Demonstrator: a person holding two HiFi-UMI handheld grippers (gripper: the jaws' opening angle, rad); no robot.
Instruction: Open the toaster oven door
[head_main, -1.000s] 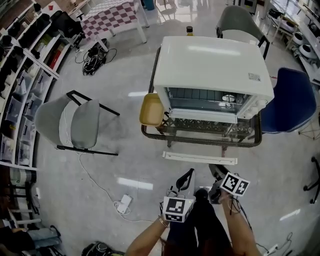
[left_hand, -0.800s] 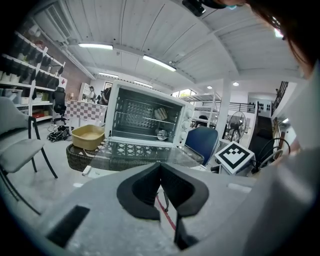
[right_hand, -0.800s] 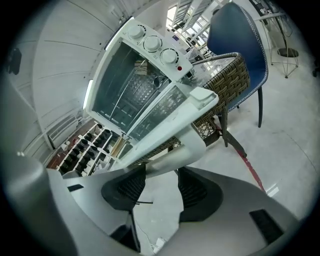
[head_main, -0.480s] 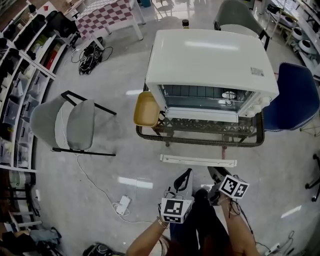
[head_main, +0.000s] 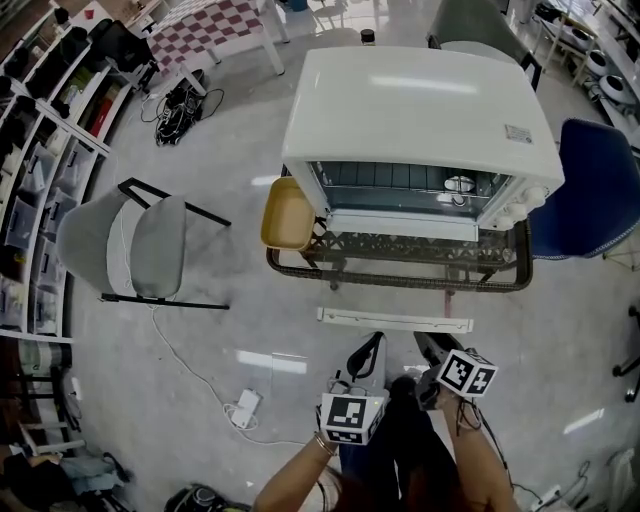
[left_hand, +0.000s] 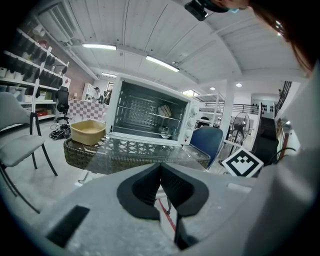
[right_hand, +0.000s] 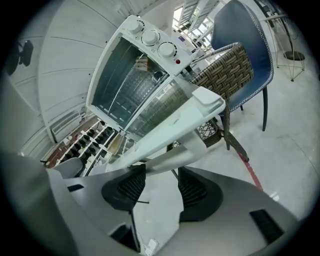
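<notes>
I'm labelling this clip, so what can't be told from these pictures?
- Right gripper view: the door handle lies between the right gripper's jaws; whether they squeeze it is unclear.
- Head view: the small shiny thing inside the oven is too small to name.
- Right gripper view: the markings on the knobs are too small to read.

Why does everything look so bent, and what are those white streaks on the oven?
Head view: wide lens bows the shelves; ceiling lights glare off the toaster oven top and floor. Left gripper view: dark round corners. Right gripper view: tilted, similarly bulged.
</notes>
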